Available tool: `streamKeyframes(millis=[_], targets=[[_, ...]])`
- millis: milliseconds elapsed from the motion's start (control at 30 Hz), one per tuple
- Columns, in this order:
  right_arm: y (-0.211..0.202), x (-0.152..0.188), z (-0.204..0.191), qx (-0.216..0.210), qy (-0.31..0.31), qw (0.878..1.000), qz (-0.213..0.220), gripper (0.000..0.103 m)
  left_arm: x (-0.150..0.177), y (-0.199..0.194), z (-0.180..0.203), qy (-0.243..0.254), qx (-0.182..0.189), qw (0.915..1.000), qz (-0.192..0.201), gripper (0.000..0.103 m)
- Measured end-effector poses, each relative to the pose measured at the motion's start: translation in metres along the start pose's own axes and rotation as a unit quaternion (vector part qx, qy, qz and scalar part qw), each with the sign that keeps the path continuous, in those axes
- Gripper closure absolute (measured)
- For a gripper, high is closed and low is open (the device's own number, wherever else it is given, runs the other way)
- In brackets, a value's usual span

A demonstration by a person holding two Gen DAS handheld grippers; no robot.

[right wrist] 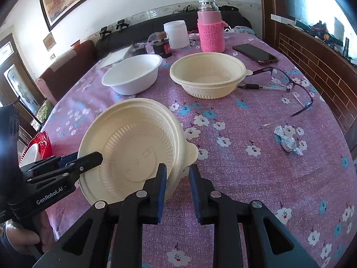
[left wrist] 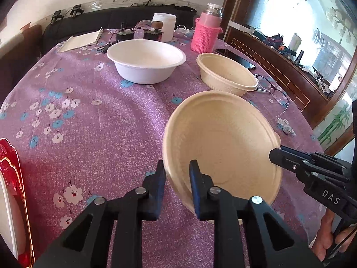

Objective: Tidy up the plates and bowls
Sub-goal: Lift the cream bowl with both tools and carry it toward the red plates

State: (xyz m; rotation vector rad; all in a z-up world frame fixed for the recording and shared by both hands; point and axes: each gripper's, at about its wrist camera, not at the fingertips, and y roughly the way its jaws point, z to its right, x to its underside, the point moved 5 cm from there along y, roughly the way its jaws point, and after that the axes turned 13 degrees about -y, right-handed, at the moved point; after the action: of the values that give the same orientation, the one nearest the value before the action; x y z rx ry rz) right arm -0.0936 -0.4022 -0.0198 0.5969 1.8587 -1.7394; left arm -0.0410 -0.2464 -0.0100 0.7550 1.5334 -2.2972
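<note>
A beige ribbed bowl (left wrist: 223, 147) is held tilted above the purple flowered tablecloth (left wrist: 93, 120). My left gripper (left wrist: 177, 169) is shut on its left rim, and my right gripper (right wrist: 177, 172) is shut on its right rim near the tab; the bowl shows from the right wrist view (right wrist: 133, 147) too. A second beige bowl (left wrist: 226, 73) (right wrist: 208, 73) and a white bowl (left wrist: 146, 60) (right wrist: 133, 72) stand upright farther back. A red-rimmed plate (left wrist: 11, 178) (right wrist: 39, 145) sits at the left edge.
A pink-sleeved flask (right wrist: 210, 25), white jar (right wrist: 176, 33), phone (right wrist: 255, 53), glasses (right wrist: 296, 89), pen (right wrist: 261, 87) and crumpled wrapper (right wrist: 287, 143) lie on the right and back. Small dark boxes (left wrist: 138, 34) and a notebook (left wrist: 81, 40) sit behind the white bowl.
</note>
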Motion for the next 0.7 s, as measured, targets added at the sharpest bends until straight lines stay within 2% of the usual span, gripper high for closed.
streamKeyframes(millis=[100,700], targets=[[-0.001,-0.001,-0.005,0.006,-0.005,1.0,0.0,0.085,0.002,-0.006,0.004,0.019,-0.019,0.9995,0.018,0.084],[-0.014,-0.005,-0.025,0.025,-0.032,0.999,0.016,0.085,0.004,-0.022,-0.006,0.01,-0.021,0.9991,0.035,0.084]])
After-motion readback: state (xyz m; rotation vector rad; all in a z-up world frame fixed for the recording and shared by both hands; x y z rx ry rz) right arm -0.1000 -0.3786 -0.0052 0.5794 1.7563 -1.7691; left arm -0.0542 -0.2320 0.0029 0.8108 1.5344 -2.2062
